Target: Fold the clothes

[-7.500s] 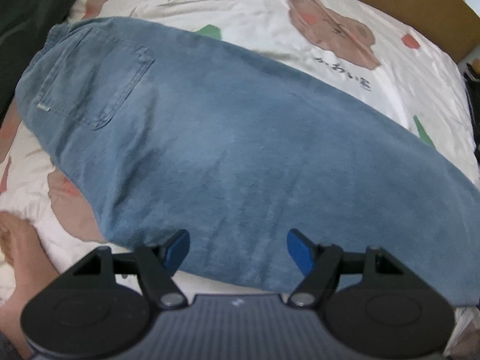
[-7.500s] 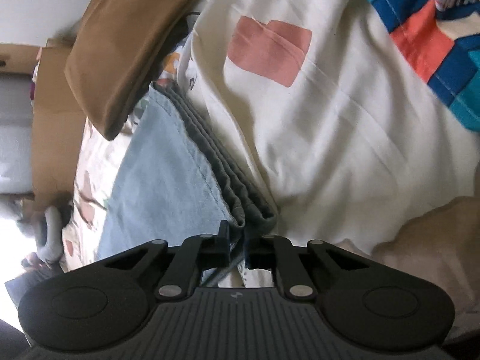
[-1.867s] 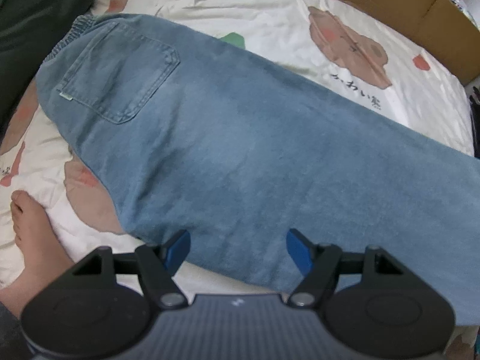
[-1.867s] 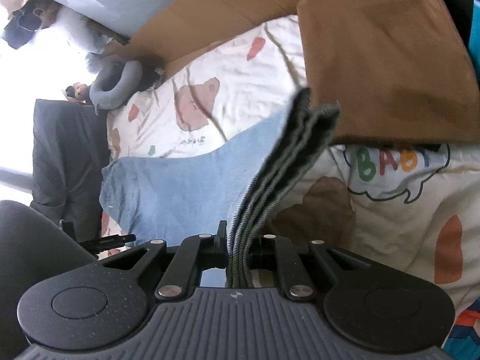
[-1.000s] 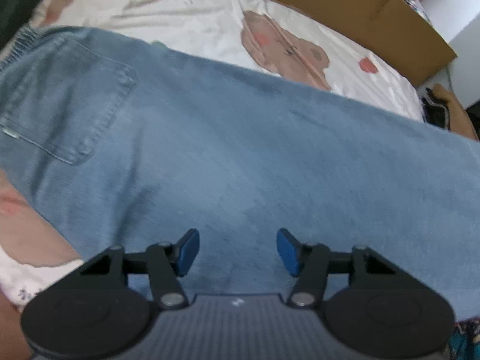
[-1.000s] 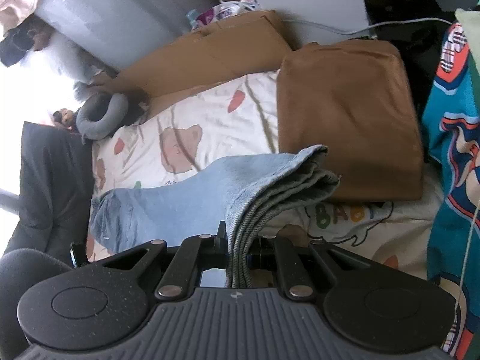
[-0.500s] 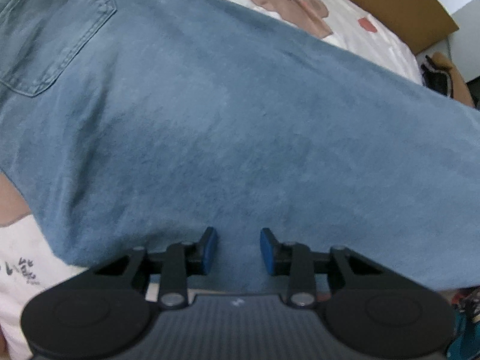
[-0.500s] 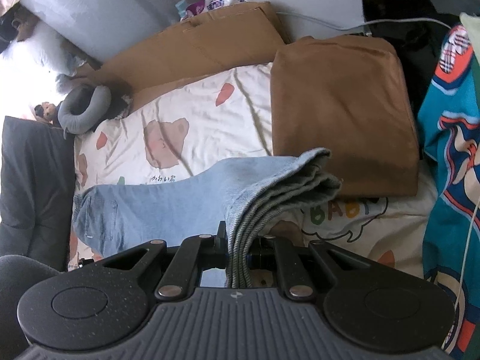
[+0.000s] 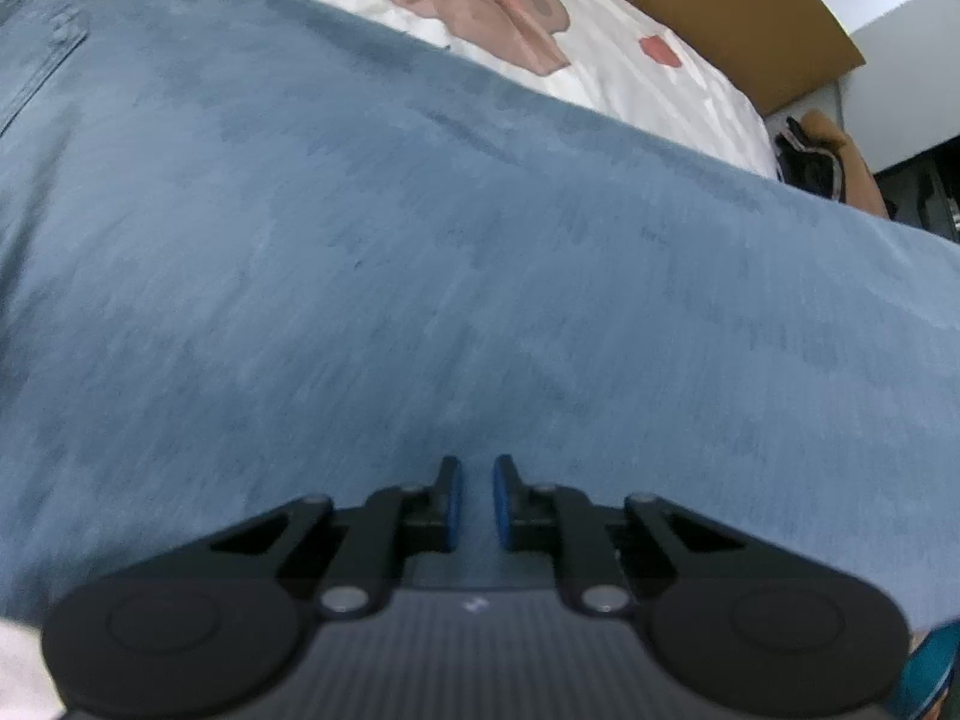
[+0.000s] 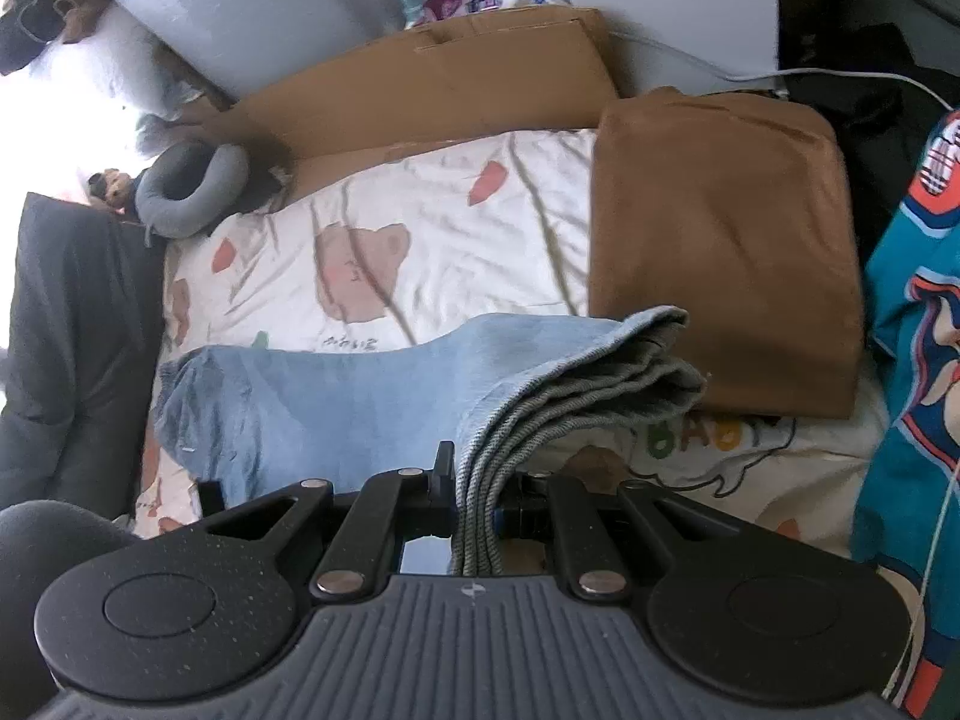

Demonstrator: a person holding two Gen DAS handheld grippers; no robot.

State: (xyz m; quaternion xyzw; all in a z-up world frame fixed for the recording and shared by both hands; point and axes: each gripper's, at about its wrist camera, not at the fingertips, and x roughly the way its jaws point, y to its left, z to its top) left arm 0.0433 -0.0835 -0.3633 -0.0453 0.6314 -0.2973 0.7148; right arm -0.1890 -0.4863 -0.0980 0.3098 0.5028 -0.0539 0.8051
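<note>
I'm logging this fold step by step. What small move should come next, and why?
Probably carry the right gripper, shut on the stacked leg hems, over toward the waistband. The hems are already lifted off the bed, and the left gripper sits nearly shut at mid-leg on the jeans, seemingly marking the crease.

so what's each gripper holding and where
The right gripper pinches the jeans by the stacked hem ends. The left gripper is nearly closed over the jeans' middle; actual grip unclear.

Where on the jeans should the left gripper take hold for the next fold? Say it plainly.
Grip the jeans at mid-leg, on the near long edge, coming from the near side. The right gripper already pinches the stacked hem ends, and the legs lie flat, so the middle is the fold line.
</note>
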